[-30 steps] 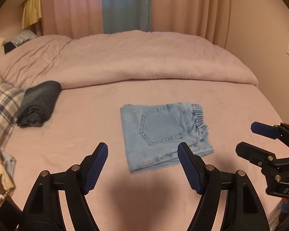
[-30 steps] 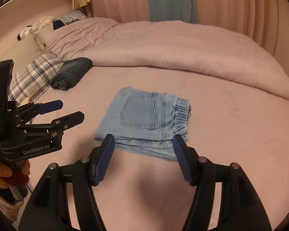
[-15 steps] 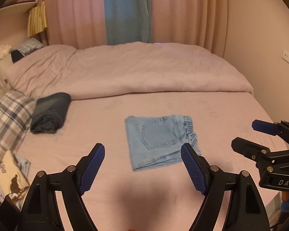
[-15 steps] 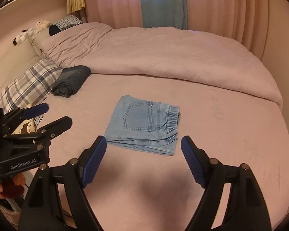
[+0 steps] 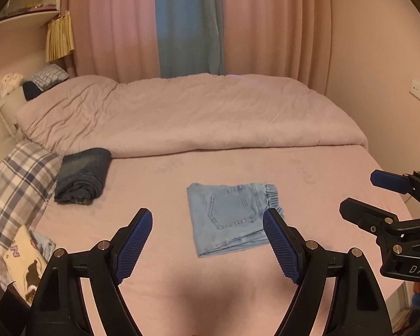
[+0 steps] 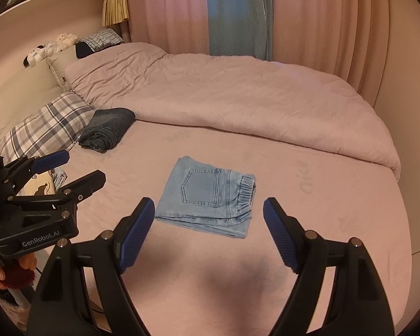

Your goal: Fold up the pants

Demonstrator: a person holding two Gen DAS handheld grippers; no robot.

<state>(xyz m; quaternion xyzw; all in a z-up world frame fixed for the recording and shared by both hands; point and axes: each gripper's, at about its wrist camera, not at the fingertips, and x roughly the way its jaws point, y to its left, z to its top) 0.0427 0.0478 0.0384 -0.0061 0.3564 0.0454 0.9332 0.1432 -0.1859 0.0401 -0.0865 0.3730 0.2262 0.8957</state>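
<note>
Pink bed [image 5: 294, 173] carries the pants [image 5: 229, 212], folded into a compact square at mid-sheet. Your left tool [image 5: 207, 243] and right tool [image 6: 208, 231] hang wide, empty, well apart from them. Folding looks complete.

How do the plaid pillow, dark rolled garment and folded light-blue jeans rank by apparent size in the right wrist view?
1. Plaid pillow, partly cut off.
2. Folded light-blue jeans.
3. Dark rolled garment, though it lies farther away, so true size is unsure.
</note>
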